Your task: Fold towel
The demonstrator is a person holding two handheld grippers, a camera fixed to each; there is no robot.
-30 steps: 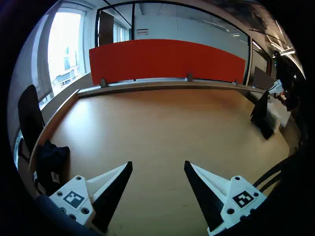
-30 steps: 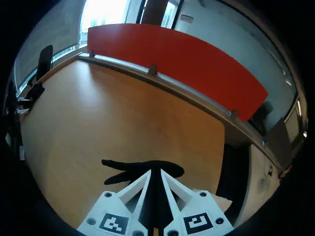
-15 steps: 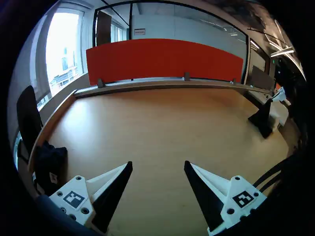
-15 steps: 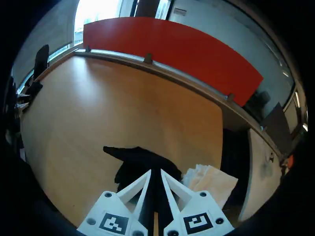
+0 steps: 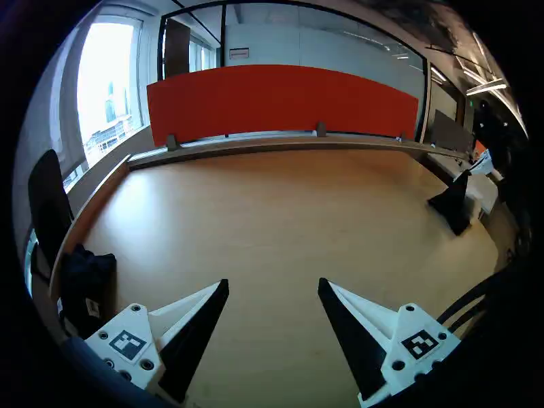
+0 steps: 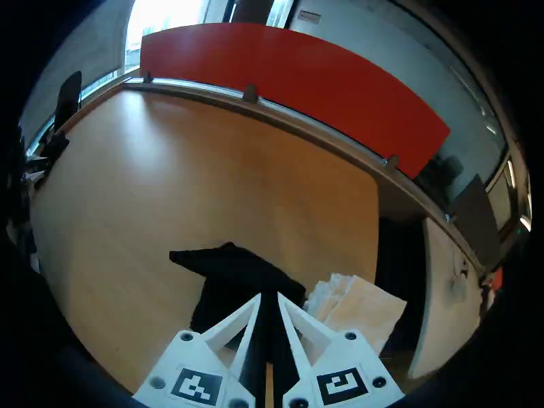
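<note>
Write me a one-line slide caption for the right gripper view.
Right tongs shut on a black towel over the wooden table, a beige folded stack beside it.

The right tongs [image 6: 269,300] pinch a black towel [image 6: 231,272].

A wooden table [image 5: 285,204] carries a red partition [image 5: 285,98] along its far edge, held on small metal brackets. Beyond the left edge a black chair [image 5: 47,197] stands by a bright window [image 5: 109,88]. A dark bundle [image 5: 88,285] sits beside the near-left corner. A pale beige stack [image 6: 360,309] lies at the right edge.
</note>
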